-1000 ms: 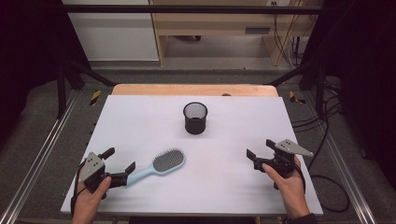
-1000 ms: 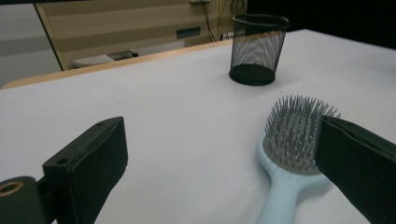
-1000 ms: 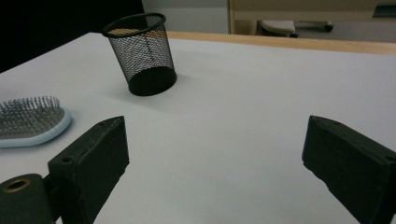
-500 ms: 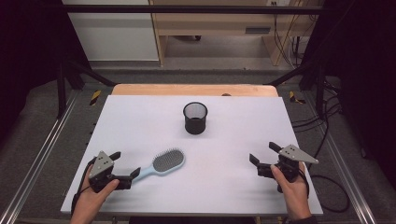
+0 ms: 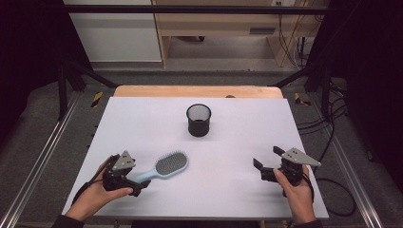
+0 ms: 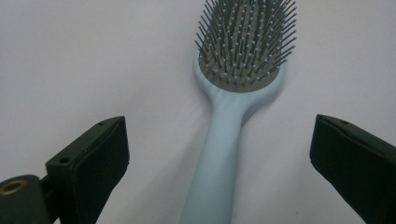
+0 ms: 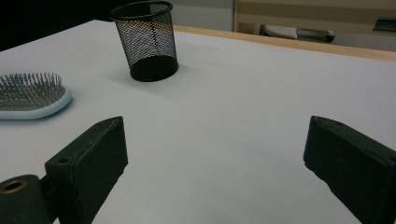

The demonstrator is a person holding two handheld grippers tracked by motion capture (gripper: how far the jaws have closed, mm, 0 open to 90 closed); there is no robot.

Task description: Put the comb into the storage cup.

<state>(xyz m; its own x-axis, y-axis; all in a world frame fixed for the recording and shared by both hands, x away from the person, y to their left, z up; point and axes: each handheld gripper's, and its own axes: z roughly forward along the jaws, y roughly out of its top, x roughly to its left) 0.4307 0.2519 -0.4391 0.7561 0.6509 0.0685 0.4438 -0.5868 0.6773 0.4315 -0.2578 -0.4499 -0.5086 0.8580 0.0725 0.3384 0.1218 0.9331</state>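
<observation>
The light blue hairbrush is seen in the lower left of the high view, lying bristles up near the front edge of the white table. Its handle is placed between the spread jaws of the left gripper, without contact on either side. Wide free surface is left around the brush head. The mesh cup stands well apart, at the upper centre. The right gripper, at the lower right, is held with jaws spread over bare table.
</observation>
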